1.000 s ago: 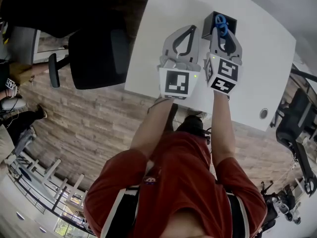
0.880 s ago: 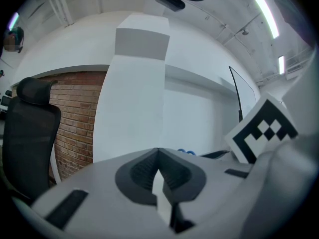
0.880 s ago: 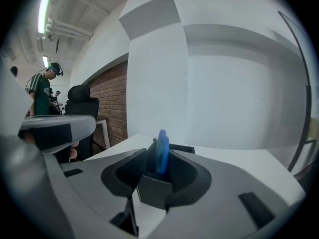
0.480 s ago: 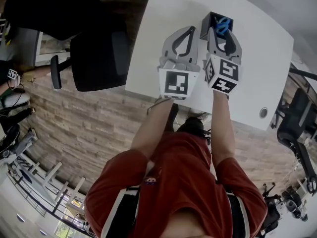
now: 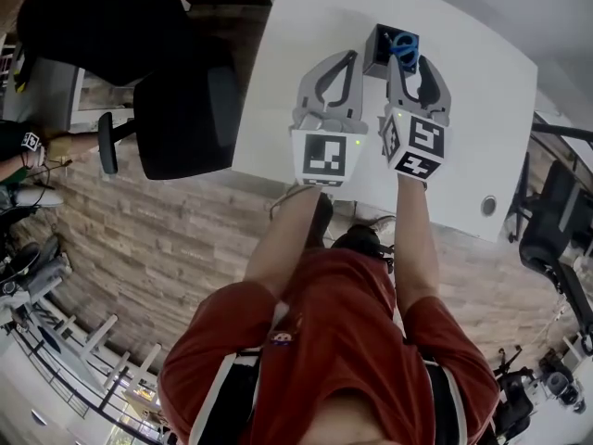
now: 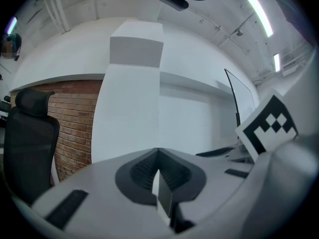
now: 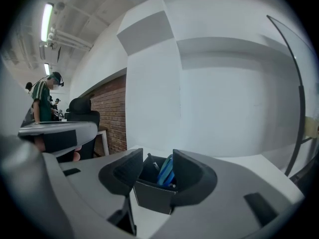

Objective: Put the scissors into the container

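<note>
The black square container (image 5: 378, 52) stands on the white table (image 5: 306, 26), and the blue-handled scissors (image 5: 404, 46) stick up out of it. My right gripper (image 5: 409, 63) hovers just in front of the container. Its jaws are opening, and the pads are clear of the scissors. In the right gripper view the container (image 7: 152, 195) and the scissors (image 7: 165, 172) show through the gap of the right gripper (image 7: 158, 158). My left gripper (image 5: 346, 57) hangs beside it to the left, shut and empty. In the left gripper view the left gripper (image 6: 158, 151) faces only white wall.
A black office chair (image 5: 181, 109) stands left of the table, over the wood-pattern floor. A round cable grommet (image 5: 488, 206) sits near the table's right front edge. Another chair (image 5: 556, 235) is at the right. A person (image 7: 44, 101) stands far off at the left.
The right jaws have spread apart and let go of the scissors, which now rest lower in the container. The left gripper has stayed shut beside it.
</note>
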`<control>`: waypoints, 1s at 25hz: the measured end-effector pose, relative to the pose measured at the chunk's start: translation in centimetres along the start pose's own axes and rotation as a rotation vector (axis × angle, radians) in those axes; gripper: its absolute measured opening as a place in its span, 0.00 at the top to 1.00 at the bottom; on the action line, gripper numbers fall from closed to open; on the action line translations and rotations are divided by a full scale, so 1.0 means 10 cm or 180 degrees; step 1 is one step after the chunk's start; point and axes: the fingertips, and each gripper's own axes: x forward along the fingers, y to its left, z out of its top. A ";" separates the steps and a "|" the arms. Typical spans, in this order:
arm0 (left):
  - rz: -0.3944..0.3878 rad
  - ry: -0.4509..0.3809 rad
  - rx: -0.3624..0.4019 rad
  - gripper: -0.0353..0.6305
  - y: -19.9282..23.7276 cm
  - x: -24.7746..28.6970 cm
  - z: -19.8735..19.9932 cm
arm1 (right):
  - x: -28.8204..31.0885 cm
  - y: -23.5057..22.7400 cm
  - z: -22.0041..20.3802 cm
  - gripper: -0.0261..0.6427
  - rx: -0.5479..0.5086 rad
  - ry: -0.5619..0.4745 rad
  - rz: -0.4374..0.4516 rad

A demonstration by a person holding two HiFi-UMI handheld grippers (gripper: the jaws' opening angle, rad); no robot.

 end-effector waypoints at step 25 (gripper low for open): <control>-0.0189 -0.0300 0.0319 0.93 -0.94 -0.38 1.07 | -1.53 -0.55 1.05 0.67 -0.0212 -0.0930 -0.0037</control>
